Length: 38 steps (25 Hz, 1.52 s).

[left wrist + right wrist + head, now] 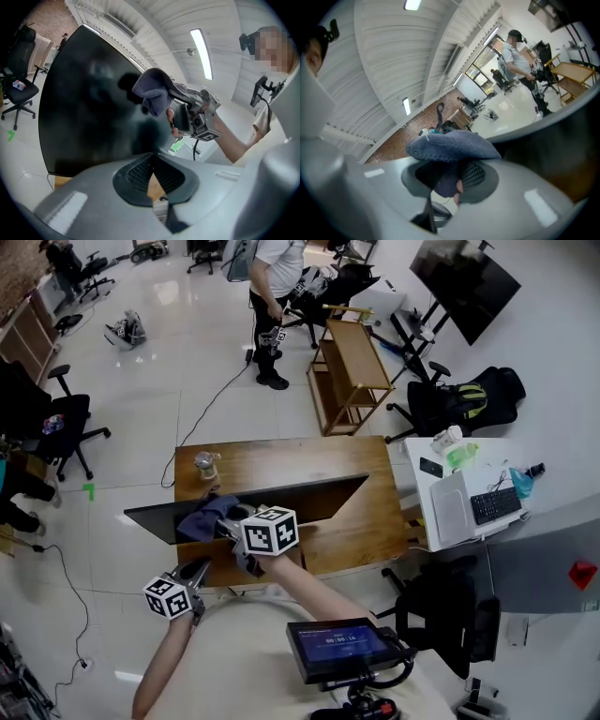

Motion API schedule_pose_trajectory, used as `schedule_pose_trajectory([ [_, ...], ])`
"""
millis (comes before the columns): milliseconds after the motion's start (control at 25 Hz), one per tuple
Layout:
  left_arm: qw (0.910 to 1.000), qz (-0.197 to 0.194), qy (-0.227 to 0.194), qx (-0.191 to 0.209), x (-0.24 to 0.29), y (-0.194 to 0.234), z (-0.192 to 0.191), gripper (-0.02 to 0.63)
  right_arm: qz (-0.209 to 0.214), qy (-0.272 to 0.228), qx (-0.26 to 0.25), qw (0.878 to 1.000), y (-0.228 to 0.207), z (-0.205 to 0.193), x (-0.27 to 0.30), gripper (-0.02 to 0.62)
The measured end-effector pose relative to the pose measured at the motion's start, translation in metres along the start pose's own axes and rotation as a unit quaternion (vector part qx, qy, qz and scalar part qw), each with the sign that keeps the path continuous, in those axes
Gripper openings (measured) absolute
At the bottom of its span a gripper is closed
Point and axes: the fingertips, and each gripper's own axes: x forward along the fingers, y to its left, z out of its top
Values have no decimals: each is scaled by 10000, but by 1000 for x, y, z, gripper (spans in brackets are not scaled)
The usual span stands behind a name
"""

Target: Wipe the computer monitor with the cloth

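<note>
Right tongs [451, 174] first: they're clamped tight on the cloth [454, 145], and it's a good bite, with the blue-grey fabric bunched between the pads and a fat wad mushrooming out past the tips. That looks deliberate to me, since soft cloth meets the screen and the hard tips stay off it. Over to the left tongs [153, 159]: pinched together, tips meeting, nothing between them at all. They hang low and back on the person's side of the desk [361, 526], below the monitor's lower edge and well clear of the wiping hand (a spare hand kept out of the way, I'd judge, since it isn't bracing anything). Now outward. The monitor [319, 501] stands upright along the wooden desk with its dark screen turned to the person, which is why both arms reach in from the near side. The cloth sits at the screen's left end as the person sees it, up near the top edge, and the left gripper view shows the wad against the black glass. I'd call this the wipe under way at one end, with the whole stretch of screen to the right yet to cover. The risk I'd watch is the stand: a hard sideways push on an unbraced monitor could rock it.
</note>
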Motion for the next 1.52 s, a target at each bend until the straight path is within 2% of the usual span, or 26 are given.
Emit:
schedule_pose_trajectory([
  [920, 9980, -212, 600, 1, 84, -57, -31, 0, -367, -537, 261, 9975, -69, 32, -112, 86],
  [1520, 9985, -80, 534, -20, 147, -92, -39, 0, -194, -451, 203, 9986, -110, 45, -173, 86],
])
